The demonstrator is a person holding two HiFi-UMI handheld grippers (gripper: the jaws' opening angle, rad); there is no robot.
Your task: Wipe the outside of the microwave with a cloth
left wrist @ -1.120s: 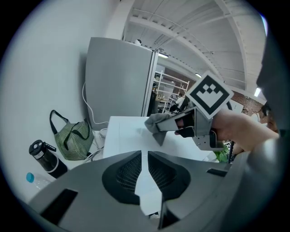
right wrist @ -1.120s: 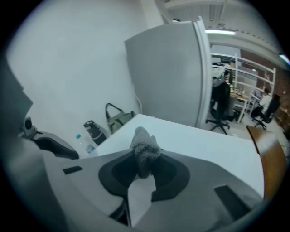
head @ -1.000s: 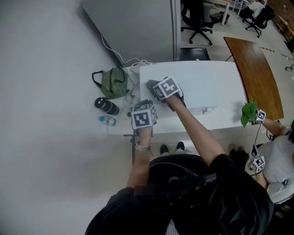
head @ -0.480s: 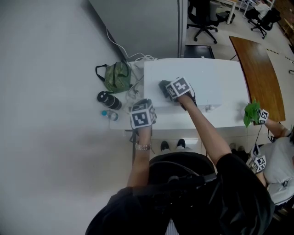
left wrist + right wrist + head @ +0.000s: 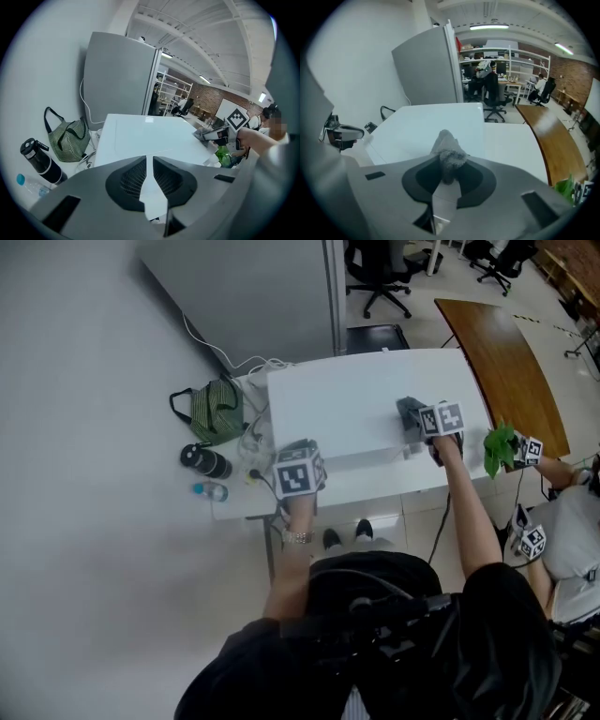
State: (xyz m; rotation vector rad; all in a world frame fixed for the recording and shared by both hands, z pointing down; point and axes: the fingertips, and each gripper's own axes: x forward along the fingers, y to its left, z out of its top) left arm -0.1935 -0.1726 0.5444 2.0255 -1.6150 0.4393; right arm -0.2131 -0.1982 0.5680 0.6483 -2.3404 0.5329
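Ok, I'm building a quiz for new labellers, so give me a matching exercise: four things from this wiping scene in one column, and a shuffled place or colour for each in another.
1 cloth
2 microwave
3 bag
4 black bottle

a green-striped
b white, on the table
c next to a small blue-capped bottle
d grey, clamped in the right gripper

Pairs: 1-d, 2-b, 3-a, 4-c.
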